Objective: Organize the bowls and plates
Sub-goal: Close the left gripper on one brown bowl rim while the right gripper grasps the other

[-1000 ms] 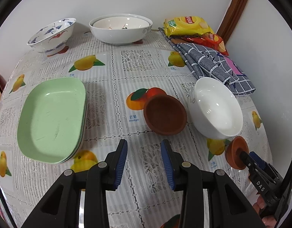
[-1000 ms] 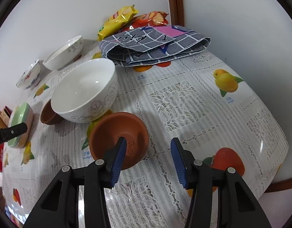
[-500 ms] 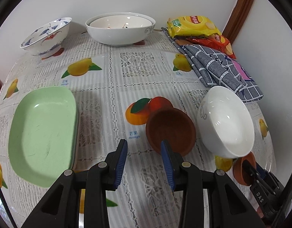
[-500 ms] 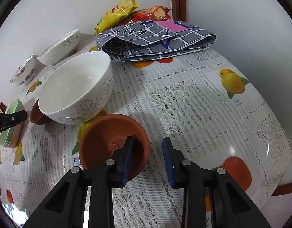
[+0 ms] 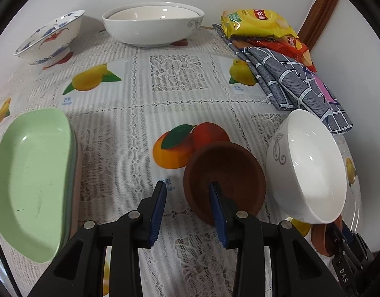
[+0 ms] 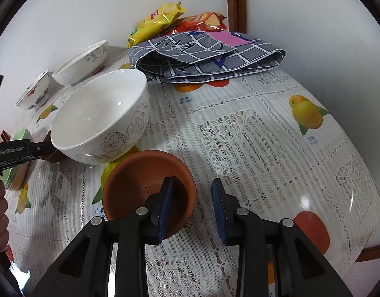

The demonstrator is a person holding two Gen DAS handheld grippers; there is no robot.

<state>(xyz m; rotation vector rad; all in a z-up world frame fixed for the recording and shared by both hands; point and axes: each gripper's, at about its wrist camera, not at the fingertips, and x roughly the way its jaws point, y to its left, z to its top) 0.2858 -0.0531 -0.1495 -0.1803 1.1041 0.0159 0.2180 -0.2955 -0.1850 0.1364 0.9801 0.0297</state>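
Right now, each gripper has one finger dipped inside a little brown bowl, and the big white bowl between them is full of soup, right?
Almost. The white bowl is empty; the right wrist view shows its clean, shiny inside. The rest holds: the left gripper has a finger inside one brown bowl, and the right gripper has one inside the other brown bowl.

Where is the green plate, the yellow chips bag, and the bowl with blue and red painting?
green plate (image 5: 29, 173), left wrist view, on its flat inside.
yellow chips bag (image 5: 256, 23), left wrist view, on its front face.
blue and red painted bowl (image 5: 51, 40), left wrist view, on its outer wall.
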